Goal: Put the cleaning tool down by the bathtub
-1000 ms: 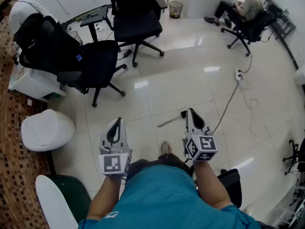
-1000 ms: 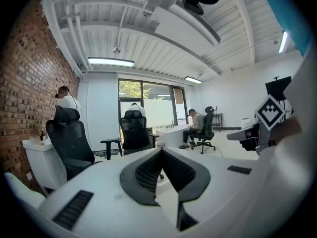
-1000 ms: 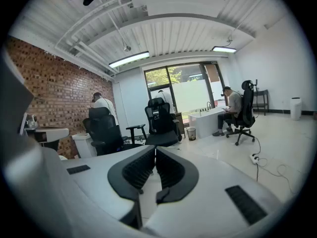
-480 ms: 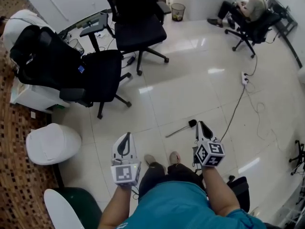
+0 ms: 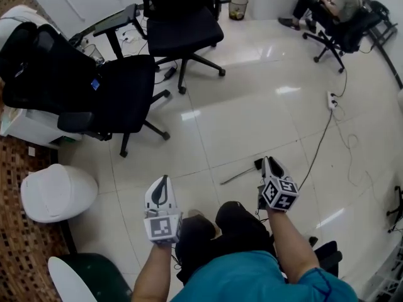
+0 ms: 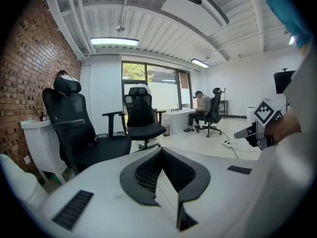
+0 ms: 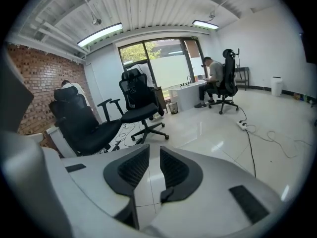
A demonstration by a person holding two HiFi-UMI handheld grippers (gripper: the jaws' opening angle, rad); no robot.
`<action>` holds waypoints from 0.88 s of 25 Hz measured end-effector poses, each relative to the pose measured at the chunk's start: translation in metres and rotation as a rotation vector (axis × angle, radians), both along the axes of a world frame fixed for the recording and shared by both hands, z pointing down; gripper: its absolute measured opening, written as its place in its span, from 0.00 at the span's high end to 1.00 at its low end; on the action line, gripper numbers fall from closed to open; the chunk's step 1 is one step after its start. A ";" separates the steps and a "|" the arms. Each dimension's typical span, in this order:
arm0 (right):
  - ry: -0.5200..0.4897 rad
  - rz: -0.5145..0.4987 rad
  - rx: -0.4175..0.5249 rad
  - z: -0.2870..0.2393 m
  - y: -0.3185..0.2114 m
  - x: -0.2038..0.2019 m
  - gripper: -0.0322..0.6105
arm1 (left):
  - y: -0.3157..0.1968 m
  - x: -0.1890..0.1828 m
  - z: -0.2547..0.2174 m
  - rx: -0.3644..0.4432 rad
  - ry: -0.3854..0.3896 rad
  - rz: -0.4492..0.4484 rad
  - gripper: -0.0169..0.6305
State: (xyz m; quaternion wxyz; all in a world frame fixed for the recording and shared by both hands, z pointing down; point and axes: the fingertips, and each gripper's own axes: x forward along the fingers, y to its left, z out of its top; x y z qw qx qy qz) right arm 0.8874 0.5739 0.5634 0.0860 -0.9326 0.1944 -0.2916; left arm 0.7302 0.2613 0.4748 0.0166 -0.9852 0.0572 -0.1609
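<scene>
The right gripper (image 5: 270,162), its jaws just opened with nothing between them, hovers beside the tool (image 5: 238,175) lying on the floor (image 5: 252,106). The left gripper (image 5: 162,181) is closed and empty.

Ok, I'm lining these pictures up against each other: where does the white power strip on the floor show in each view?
Head view: power strip at upper right, on the tiles.
Left gripper view: right of centre, on the floor.
Right gripper view: right of centre, on the floor.
Shared landmark: the mesh wastebasket, in all three.
</scene>
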 end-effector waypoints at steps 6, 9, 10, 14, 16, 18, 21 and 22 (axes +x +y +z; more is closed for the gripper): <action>-0.071 0.062 -0.015 0.120 0.009 0.012 0.79 | -0.003 0.024 0.100 -0.013 0.023 0.021 0.98; -0.138 0.094 -0.036 0.199 0.015 0.019 0.76 | -0.012 0.038 0.153 -0.011 0.032 0.014 0.98; -0.159 0.098 -0.045 0.227 0.015 0.021 0.76 | -0.015 0.043 0.173 -0.006 0.031 0.014 0.98; -0.209 0.117 -0.060 0.330 0.002 0.026 0.76 | -0.025 0.061 0.253 0.011 0.026 0.033 0.98; -0.229 0.143 -0.056 0.376 0.001 0.028 0.76 | -0.024 0.067 0.288 0.018 0.024 0.052 0.98; -0.262 0.175 -0.052 0.420 0.006 0.029 0.76 | -0.022 0.071 0.315 0.027 0.024 0.068 0.98; -0.334 0.251 -0.036 0.479 0.019 0.029 0.74 | -0.024 0.076 0.341 0.034 0.033 0.069 0.98; -0.362 0.281 -0.028 0.497 0.023 0.028 0.74 | -0.024 0.076 0.347 0.036 0.036 0.068 0.98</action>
